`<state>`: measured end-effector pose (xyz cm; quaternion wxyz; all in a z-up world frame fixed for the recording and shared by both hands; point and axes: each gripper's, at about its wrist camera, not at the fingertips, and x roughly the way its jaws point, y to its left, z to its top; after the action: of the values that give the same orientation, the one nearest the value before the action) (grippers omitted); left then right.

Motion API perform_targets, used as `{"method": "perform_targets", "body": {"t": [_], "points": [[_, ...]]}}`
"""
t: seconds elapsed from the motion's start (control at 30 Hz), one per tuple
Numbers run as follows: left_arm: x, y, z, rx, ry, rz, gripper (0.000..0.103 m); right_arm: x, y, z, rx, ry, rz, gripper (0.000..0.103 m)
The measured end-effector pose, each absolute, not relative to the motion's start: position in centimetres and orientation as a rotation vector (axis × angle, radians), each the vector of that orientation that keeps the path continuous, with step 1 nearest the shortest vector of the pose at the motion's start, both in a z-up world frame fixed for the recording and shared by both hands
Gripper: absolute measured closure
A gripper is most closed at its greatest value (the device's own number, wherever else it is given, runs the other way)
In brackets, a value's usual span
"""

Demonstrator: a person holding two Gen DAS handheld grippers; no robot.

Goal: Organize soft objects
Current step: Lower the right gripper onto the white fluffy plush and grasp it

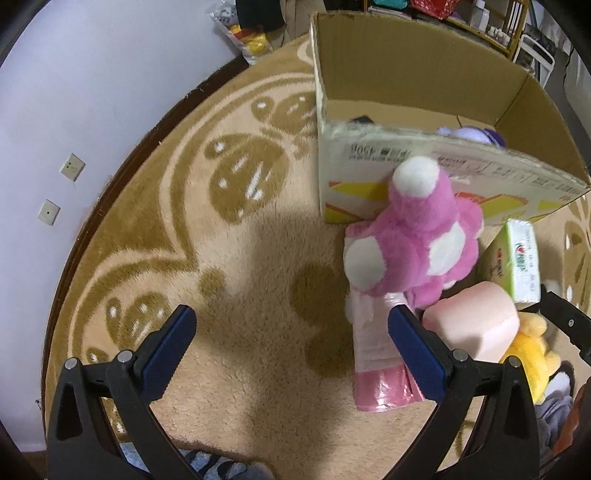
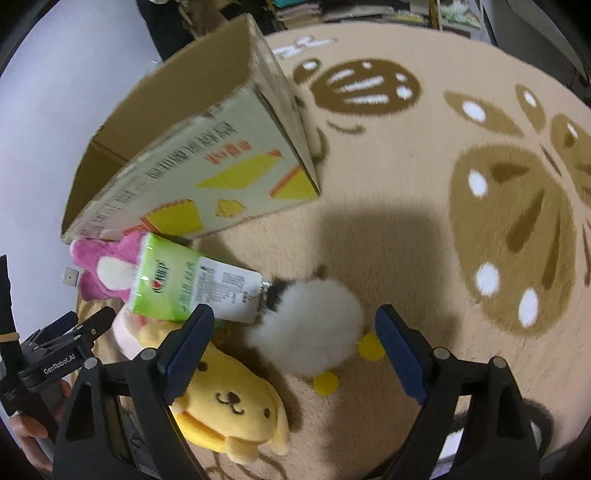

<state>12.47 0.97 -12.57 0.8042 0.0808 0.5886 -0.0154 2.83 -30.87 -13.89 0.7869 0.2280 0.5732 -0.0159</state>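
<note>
A pink and white plush (image 1: pixel 413 236) lies on the rug against the open cardboard box (image 1: pixel 436 173), on top of a pink plastic pack (image 1: pixel 376 354). Beside it are a pale pink soft block (image 1: pixel 476 325), a green tissue pack (image 1: pixel 521 258) and a yellow dog plush (image 1: pixel 532 347). My left gripper (image 1: pixel 291 350) is open and empty, just left of the pile. In the right wrist view my right gripper (image 2: pixel 295 350) is open around a white fluffy plush (image 2: pixel 310 328) with yellow feet. The yellow dog plush (image 2: pixel 232 406), tissue pack (image 2: pixel 192 284), pink plush (image 2: pixel 107 266) and box (image 2: pixel 207 162) show there too.
A purple soft toy (image 1: pixel 476 134) lies inside the box. The beige rug with brown patterns (image 1: pixel 221 251) covers the floor. A white wall with sockets (image 1: pixel 72 166) is at the left. Shelves and clutter (image 1: pixel 491 22) stand behind the box.
</note>
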Motion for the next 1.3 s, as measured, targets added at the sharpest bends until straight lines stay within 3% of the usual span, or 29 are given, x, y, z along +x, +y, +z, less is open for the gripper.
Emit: {"method": "perform_targets", "body": {"t": [0.13,0.4,0.83,0.97,1.3], "points": [[12.9,1.0,-13.5,0.179,1.281,-0.044,0.001,2.8,-30.7,-14.3,0.464,1.255,-0.053,0.010],[13.1,-0.1,-14.4,0.217,1.289,-0.076,0.001,2.9,-29.7,-15.1,0.447,1.295,-0.036,0.033],[13.7,0.0,-16.1,0.084,1.369,-0.160,0.001,3.7,-29.1,-17.2,0.473,1.315,-0.032,0.041],[13.9,0.1,-16.4,0.060,1.378,-0.161,0.001,3.8,-29.1,-17.7,0.483,1.324,-0.023,0.051],[13.2,-1.2,-17.0,0.107,1.346,-0.165,0.000,4.1,-29.1,-18.8,0.508,1.333,-0.024,0.055]]}}
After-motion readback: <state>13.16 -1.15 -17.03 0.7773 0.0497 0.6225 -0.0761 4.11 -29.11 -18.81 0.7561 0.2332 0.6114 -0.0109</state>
